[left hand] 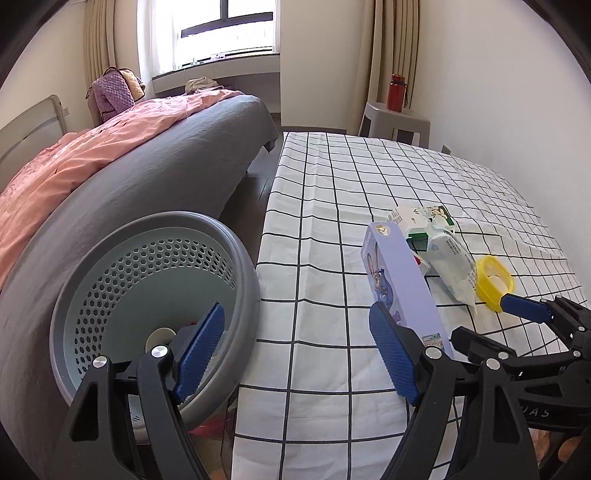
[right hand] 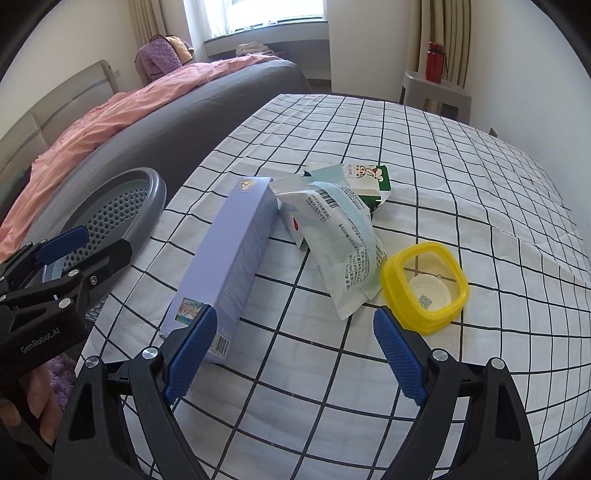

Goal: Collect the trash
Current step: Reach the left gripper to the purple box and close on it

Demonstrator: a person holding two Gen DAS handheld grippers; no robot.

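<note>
Your left gripper is spread wide and empty at the table's left edge, one finger over the bin that sits tight between bed and table. Your right gripper is also released, holding nothing, just short of the trash pile: box, wrapper, carton, yellow lid. The cloth beyond the pile is bare up to the far edge.

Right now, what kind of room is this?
Most likely a bedroom: a bed with a pink quilt, a curtained window, and a table under a checked cloth.
</note>
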